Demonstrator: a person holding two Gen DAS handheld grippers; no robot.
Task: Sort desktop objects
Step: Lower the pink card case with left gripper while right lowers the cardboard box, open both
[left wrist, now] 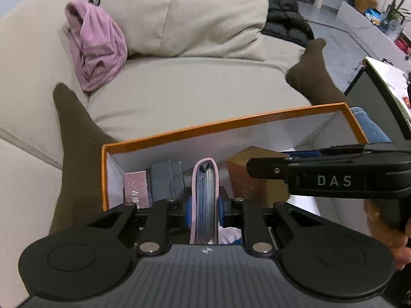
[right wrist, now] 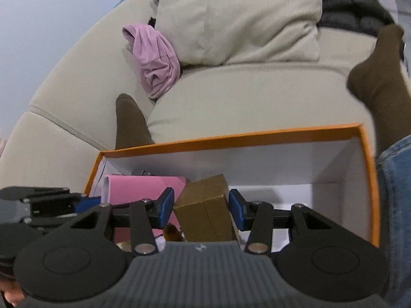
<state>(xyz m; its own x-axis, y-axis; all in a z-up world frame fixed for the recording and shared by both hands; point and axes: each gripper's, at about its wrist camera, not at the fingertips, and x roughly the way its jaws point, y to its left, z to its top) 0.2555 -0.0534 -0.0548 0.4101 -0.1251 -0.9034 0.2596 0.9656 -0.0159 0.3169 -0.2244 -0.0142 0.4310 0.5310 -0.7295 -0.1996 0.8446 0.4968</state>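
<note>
Setting: we work over an orange-rimmed box [left wrist: 226, 124] with white inner walls, resting on a beige sofa [left wrist: 195, 89] between the person's brown-socked feet.
Left gripper [left wrist: 204, 206]: our fingers are closed on a pink-covered notebook [left wrist: 205, 197], held upright on edge with its page edges toward the camera, over the box's left half.
Right gripper [right wrist: 199, 206]: our blue-padded fingers [right wrist: 235, 202] stand spread wide on either side of a gold-brown carton [right wrist: 205, 209]; we see a gap on both sides, so nothing is held.
Box contents: a pink patterned packet [left wrist: 136, 188] and a grey box [left wrist: 167, 179] stand at the left wall; the carton sits near the middle; the right end looks bare.
Step in hand: we judge that we are filing the notebook upright beside the grey box while the right side readies to take the carton.
Next move: we would lower the notebook into the gap between the grey box and the carton, then release; the right fingers would need to close squarely on the carton's sides.
Risk: both grippers crowd the same space and may knock together.
</note>
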